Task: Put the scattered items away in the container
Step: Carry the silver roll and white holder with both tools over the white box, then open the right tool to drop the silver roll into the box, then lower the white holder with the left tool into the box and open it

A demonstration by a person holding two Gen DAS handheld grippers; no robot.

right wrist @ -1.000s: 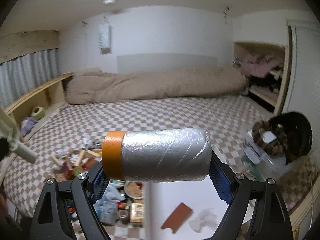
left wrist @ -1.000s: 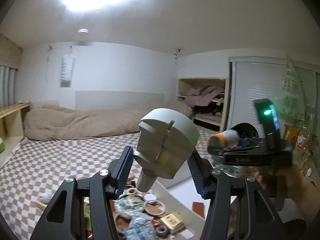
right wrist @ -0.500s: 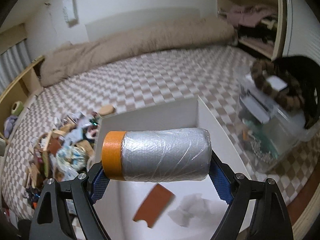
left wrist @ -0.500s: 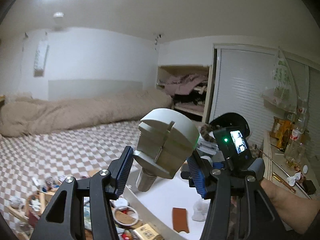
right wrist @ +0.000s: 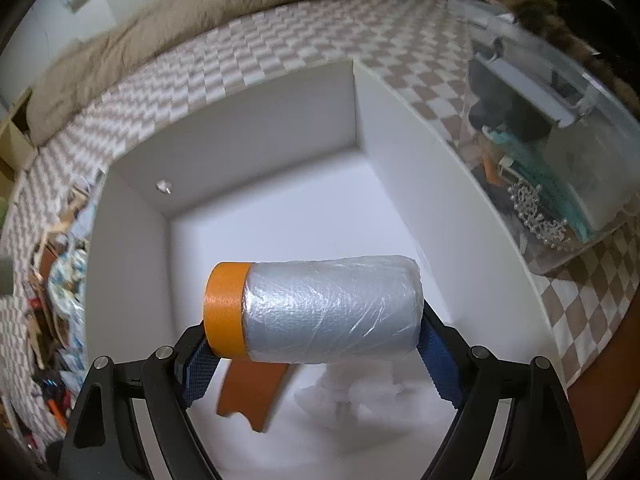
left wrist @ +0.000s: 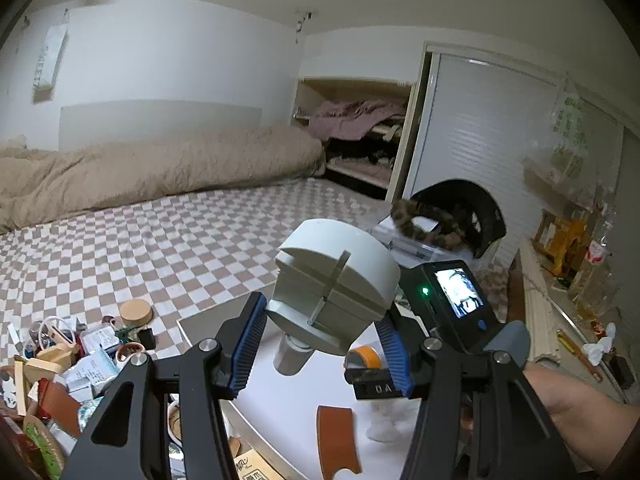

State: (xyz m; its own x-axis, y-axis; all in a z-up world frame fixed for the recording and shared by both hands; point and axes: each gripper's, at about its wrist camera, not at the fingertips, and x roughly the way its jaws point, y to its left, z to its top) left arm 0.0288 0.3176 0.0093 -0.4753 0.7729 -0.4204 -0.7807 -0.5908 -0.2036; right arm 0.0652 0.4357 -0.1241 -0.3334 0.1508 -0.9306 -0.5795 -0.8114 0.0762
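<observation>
Both our grippers had swung down over the white box [right wrist: 132,264]; our right gripper [right wrist: 316,354] clamped the film roll [right wrist: 320,312] above its floor, our left gripper [left wrist: 320,346] gripped the grey holder [left wrist: 332,280]. Released high, the roll could bounce out

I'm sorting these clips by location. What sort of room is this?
Most likely a bedroom at home: a beige duvet lies along the far wall on a checkered floor covering, and an open closet holds folded bedding. Household clutter sits beside a white storage box.
</observation>
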